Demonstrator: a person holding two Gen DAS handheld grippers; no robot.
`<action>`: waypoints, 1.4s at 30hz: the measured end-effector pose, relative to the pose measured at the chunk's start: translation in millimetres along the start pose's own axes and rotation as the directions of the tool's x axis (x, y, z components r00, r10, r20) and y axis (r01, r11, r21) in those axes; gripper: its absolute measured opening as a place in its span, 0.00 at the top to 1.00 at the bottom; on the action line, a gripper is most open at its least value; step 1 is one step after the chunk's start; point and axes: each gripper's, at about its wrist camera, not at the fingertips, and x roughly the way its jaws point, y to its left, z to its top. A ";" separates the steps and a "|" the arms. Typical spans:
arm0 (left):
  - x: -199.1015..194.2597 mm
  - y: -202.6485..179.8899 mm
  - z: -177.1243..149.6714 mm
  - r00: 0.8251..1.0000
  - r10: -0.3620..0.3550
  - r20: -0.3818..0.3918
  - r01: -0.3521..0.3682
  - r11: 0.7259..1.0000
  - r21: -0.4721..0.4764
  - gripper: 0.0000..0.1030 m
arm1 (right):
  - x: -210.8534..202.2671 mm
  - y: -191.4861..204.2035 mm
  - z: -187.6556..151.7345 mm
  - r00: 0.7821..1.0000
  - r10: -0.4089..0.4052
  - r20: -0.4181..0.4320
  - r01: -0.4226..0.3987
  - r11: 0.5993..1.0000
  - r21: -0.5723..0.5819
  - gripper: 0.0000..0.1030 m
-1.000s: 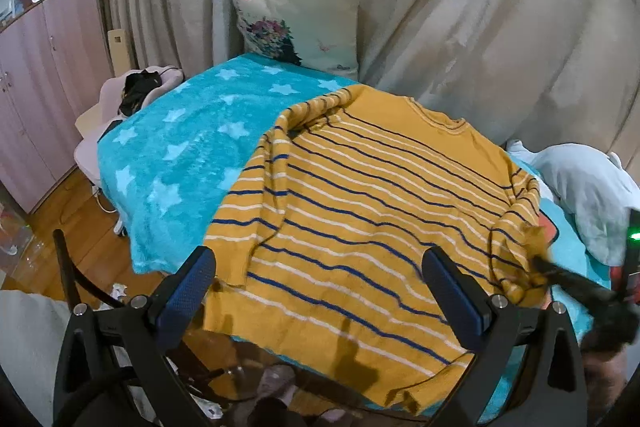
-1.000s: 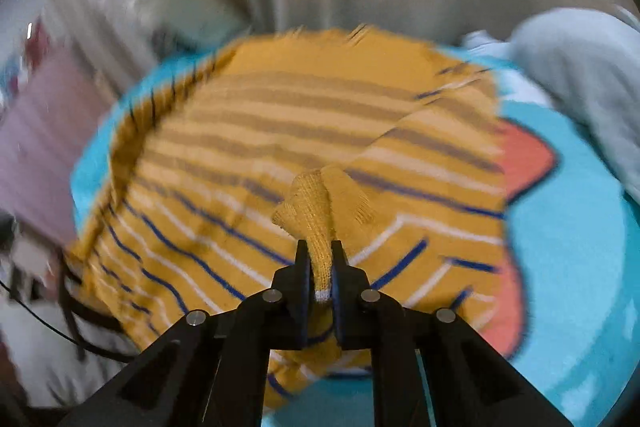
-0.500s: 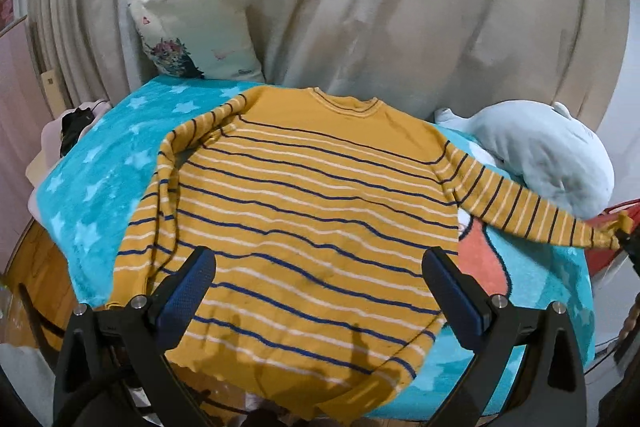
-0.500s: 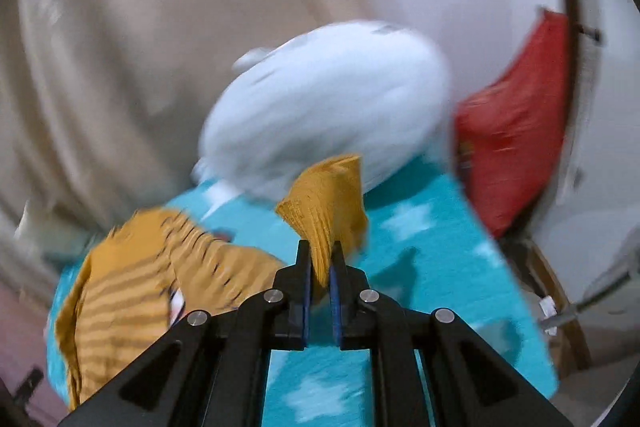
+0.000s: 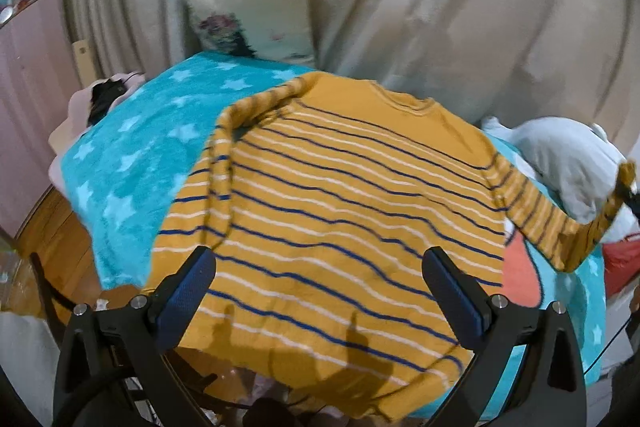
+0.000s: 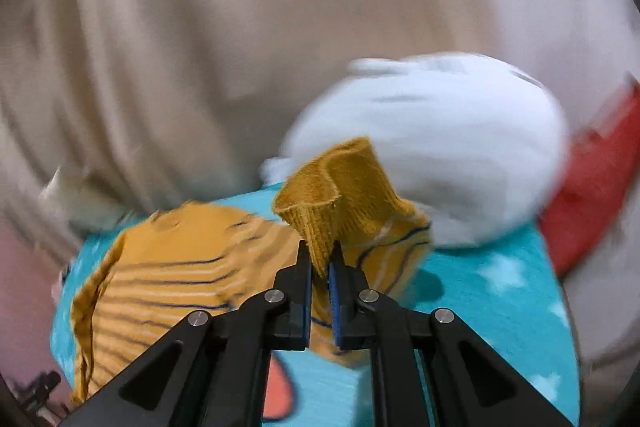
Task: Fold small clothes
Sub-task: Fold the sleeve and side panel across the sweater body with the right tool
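While the left wrist view shows the left tool spread wide, empty, above a knitted mustard sweater with navy and white stripes flat on a fluffy turquoise star blanket, the blurred right wrist view alone shows the right tool clamped on the ribbed cuff near a white plush.

Mustard striped sweater spread flat on bed, one sleeve cuff lifted

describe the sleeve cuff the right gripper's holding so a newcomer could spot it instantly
Start at the teal star blanket, where a mustard striped sweater lies spread flat. Follow its sleeve toward the white plush: the cuff is the plain ribbed, stripeless end, lifted off the blanket and pinched by the right gripper.
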 end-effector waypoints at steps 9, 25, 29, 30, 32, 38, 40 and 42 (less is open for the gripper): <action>15.8 84.6 11.0 0.998 0.061 -0.023 -0.064 0.988 -0.143 0.00 | 97.8 207.7 13.8 0.961 0.239 -0.136 -0.266 0.936 -0.232 0.92; 58.6 230.2 46.2 0.983 0.172 -0.064 -0.184 0.934 -0.306 0.00 | 271.5 385.6 -79.7 0.856 0.169 -0.489 -0.352 0.883 -0.310 0.62; 61.3 262.6 56.5 0.978 0.201 -0.058 -0.207 0.901 -0.382 0.00 | 223.0 380.2 -82.3 0.806 0.303 -0.508 -0.460 0.861 -0.217 0.52; 62.3 270.6 58.4 0.977 0.206 -0.061 -0.213 0.889 -0.405 0.00 | 209.9 380.2 -94.7 0.750 0.361 -0.555 -0.521 0.838 -0.159 0.51; 64.1 279.3 60.9 0.976 0.208 -0.063 -0.215 0.878 -0.428 0.00 | 193.7 390.3 -120.1 0.669 0.403 -0.625 -0.599 0.789 -0.133 0.51; 75.1 280.7 62.6 0.980 0.179 -0.083 -0.197 0.878 -0.436 0.00 | 190.9 429.0 -187.4 0.628 0.298 -0.719 -0.637 0.729 -0.253 0.49; 76.6 274.9 62.9 0.982 0.170 -0.083 -0.189 0.886 -0.423 0.00 | 197.0 434.1 -200.9 0.609 0.275 -0.744 -0.644 0.718 -0.263 0.52; 76.3 270.1 64.5 0.984 0.160 -0.076 -0.177 0.892 -0.416 0.00 | 197.6 434.2 -199.5 0.594 0.286 -0.752 -0.647 0.726 -0.234 0.94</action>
